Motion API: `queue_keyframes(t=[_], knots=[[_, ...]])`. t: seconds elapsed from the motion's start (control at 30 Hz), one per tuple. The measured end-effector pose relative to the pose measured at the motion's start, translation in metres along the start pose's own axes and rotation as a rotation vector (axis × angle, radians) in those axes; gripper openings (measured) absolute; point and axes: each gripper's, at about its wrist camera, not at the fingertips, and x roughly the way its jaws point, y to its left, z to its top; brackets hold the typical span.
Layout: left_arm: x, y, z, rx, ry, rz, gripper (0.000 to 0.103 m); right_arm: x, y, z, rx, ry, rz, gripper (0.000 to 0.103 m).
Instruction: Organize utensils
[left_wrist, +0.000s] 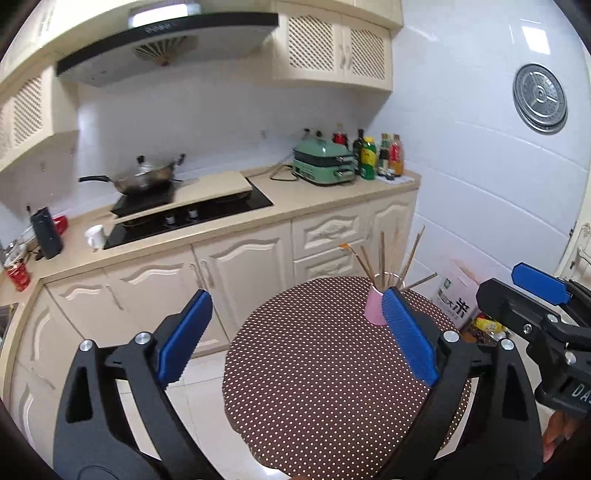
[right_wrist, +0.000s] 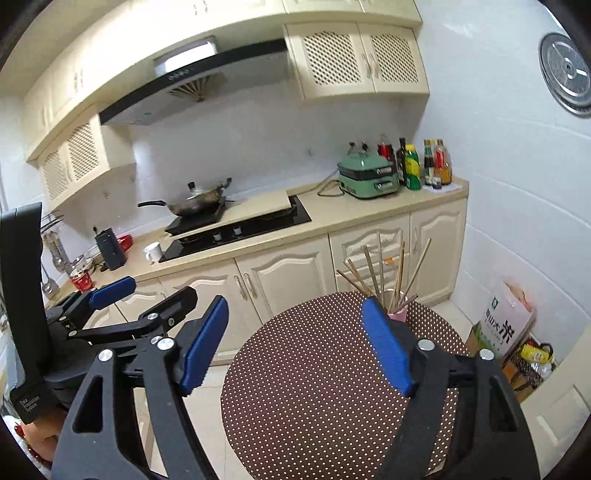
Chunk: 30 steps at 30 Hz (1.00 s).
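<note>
A pink cup (left_wrist: 373, 309) stands at the far right edge of a round table with a brown polka-dot cloth (left_wrist: 317, 369). Several wooden chopsticks (left_wrist: 384, 258) stand fanned out in it. The cup (right_wrist: 398, 314) and chopsticks (right_wrist: 380, 269) also show in the right wrist view, partly behind a blue pad. My left gripper (left_wrist: 295, 332) is open and empty, held above the near side of the table. My right gripper (right_wrist: 295, 343) is open and empty too, beside the left one. The table (right_wrist: 317, 387) is bare apart from the cup.
A kitchen counter (left_wrist: 295, 206) runs behind the table with a stove, a wok (left_wrist: 144, 177), a white mug (left_wrist: 96, 236), a green appliance (left_wrist: 323, 164) and bottles. A rice bag (right_wrist: 506, 325) and boxes stand on the floor at the right wall.
</note>
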Motion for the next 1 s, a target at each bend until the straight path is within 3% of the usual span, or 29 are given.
queue_keyframes(t=[0.53,1.0], knots=[[-0.107,-0.045,-0.039,-0.136,-0.099,0.173,0.093,-0.085,-0.010,-0.021,-0.150,-0.064,0.090,0.087],[-0.168,-0.070,-0.054,-0.135,-0.153,0.259,0.095,-0.132,-0.012,-0.031,-0.189,-0.141,0.131,0.094]])
